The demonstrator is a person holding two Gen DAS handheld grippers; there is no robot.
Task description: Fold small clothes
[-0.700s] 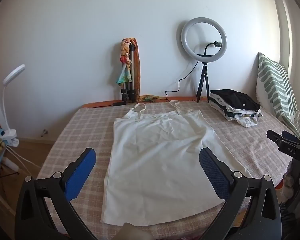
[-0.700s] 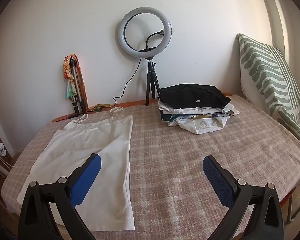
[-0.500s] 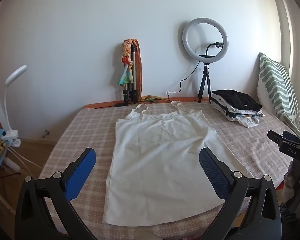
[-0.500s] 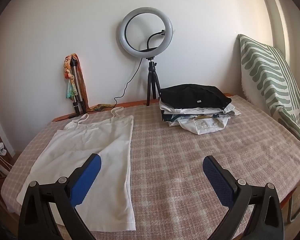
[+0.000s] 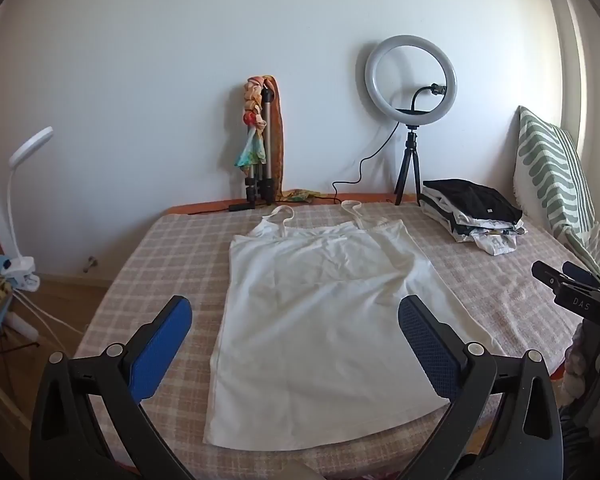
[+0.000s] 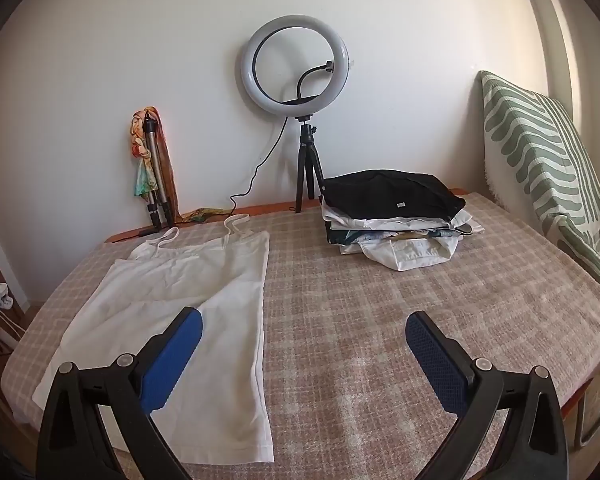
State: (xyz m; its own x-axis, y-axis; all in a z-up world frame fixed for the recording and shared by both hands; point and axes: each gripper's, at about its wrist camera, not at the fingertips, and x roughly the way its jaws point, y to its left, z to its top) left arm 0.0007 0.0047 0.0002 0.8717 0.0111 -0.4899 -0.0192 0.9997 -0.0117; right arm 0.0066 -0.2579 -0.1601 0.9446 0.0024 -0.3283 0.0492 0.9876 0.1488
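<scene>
Two grippers, both held above the near edge of the bed, neither touching cloth. Left gripper (image 5: 295, 316) spread wide, nothing between the blue pads, aimed straight over the white camisole (image 5: 320, 312). Right gripper (image 6: 304, 334) likewise spread wide and empty, pointed at bare checked bedcover (image 6: 380, 300), with the camisole off at 9 to 10 o'clock in its view.

Camisole lying flat and face-up on the bedcover, straps toward the wall at 12 o'clock, hem toward 6 o'clock, close to the bed's near edge. A few soft creases across the chest, sides fairly straight. Not yet folded anywhere.

Stack of folded clothes (image 6: 396, 220) at 1 o'clock from the right gripper, black item on top, well apart from the camisole. Ring light (image 6: 298, 64) on its small tripod against the wall behind.

Probably the approach before the first fold: garment laid out, no grasp begun. Next move likely to call for lowering each gripper to a hem corner or side edge, pinching only the cloth and not the bedcover beneath, then carrying it across evenly so the thin fabric does not bunch.
</scene>
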